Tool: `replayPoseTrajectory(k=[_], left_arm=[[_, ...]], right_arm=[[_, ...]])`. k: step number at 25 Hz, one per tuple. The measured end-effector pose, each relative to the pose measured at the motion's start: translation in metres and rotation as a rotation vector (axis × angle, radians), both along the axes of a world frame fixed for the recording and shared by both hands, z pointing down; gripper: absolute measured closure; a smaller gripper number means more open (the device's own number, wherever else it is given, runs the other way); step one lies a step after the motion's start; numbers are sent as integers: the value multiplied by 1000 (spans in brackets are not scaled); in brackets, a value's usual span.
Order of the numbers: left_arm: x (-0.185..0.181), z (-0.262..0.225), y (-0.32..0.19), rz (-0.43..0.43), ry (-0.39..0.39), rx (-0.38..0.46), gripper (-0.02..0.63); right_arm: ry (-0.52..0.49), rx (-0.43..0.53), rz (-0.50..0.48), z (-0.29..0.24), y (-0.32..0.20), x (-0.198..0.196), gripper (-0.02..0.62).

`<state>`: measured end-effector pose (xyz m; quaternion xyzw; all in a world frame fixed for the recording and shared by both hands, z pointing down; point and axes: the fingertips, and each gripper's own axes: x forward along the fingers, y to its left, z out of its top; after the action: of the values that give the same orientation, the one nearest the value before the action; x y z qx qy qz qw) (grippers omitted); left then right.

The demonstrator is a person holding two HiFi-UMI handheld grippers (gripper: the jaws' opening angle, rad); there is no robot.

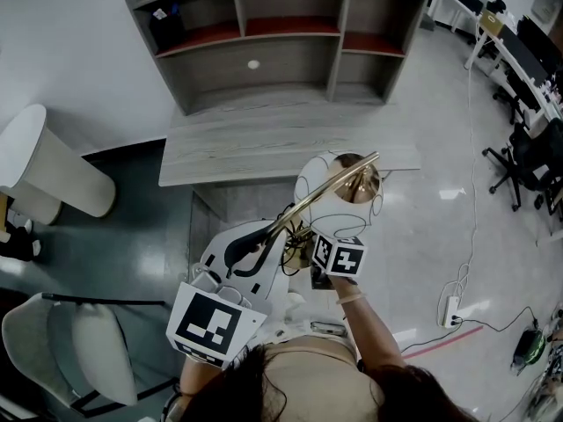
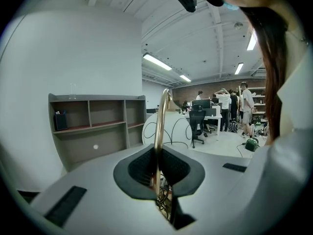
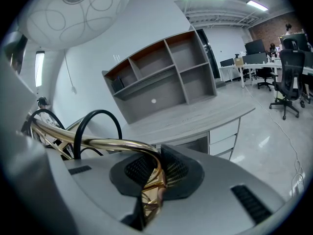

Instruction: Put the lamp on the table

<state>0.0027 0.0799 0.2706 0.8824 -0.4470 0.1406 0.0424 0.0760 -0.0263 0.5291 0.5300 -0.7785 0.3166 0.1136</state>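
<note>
Head view, lamp [image 1: 330, 185] (clamped, both grippers [image 2: 156, 176] [image 3: 154, 179])

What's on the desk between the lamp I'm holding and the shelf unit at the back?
Nothing: the head view shows only bare desk top between the lamp and the shelf unit.

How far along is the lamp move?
Done: the grasp. The left hand-held gripper and the right hand-held gripper are both shut on the brass stem of the lamp. In hand: the lamp is held tilted in front of the table, with its white shade near the table's front edge. Left: set it on the tabletop, which holds no lamp yet, then release.
</note>
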Motion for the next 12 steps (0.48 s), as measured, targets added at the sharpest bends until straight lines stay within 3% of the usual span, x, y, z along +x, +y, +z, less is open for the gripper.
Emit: replayPoseTrajectory(k=[12], left_arm=[[-24,1,-55,-13,12,-10,584]], right_arm=[[10,-16,-7,2,-49,-20,551]])
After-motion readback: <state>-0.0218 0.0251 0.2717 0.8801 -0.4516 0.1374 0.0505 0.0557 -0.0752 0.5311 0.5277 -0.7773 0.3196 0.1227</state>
